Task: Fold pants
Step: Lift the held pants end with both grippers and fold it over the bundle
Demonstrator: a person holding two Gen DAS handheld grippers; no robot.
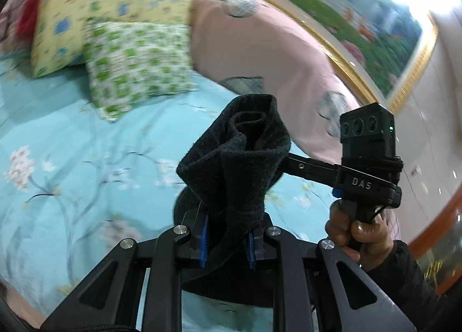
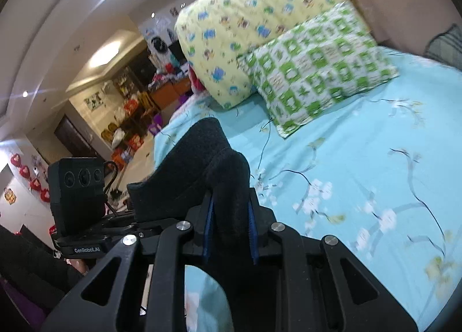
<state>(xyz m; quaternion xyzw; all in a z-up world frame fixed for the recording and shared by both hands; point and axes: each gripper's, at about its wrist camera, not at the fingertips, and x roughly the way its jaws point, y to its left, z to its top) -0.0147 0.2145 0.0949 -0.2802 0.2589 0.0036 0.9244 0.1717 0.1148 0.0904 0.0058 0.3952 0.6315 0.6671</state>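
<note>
At lower centre of both views, dark fuzzy pants (image 1: 239, 170) bunch in thick rolled folds, lifted above the turquoise flowered bedsheet (image 1: 72, 181). Left gripper (image 1: 228, 241) pinches them between blue ribbed pads; right gripper (image 2: 231, 229) clamps another bunch likewise. "DAS" reads on the far gripper at right of the left view, "GenRobot.AI" at lower left of the right. Green-checked pillow (image 2: 317, 72) lies upper right.
</note>
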